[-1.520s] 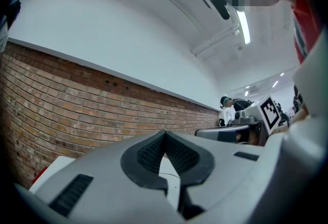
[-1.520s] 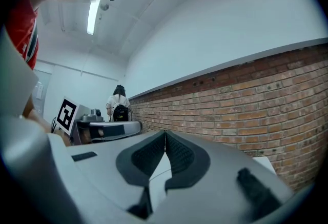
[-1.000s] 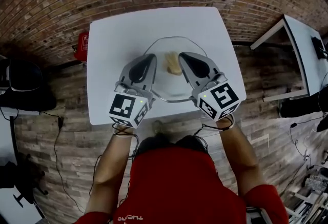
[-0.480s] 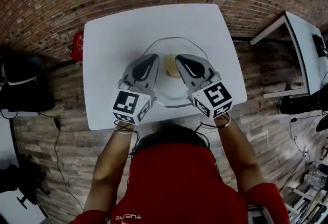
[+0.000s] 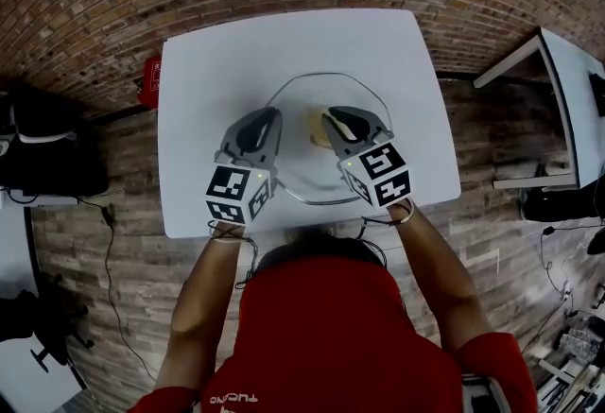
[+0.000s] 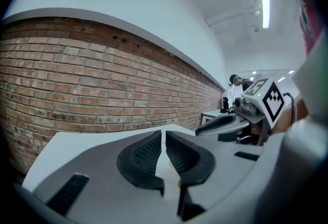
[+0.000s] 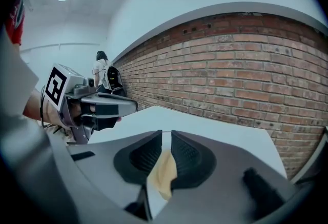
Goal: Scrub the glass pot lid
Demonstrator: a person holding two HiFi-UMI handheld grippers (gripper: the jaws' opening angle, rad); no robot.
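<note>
Head view: we see the glass pot lid [image 5: 307, 170] mid-frame under both tongs, our left gripper [image 5: 267, 116] at its left rim, our right gripper [image 5: 333, 118] nearer centre.
Left gripper view: clenched, seemingly empty.
Right gripper view: clamped on the sponge [image 7: 165, 171].

The glass pot lid [image 5: 301, 165] lies mid-table [image 5: 217, 61], the sponge [image 5: 316, 126] on its middle.

Left gripper [image 5: 268, 115] jaws closed; right gripper [image 5: 331, 114] jaws opening on sponge [image 7: 165, 170].
</note>
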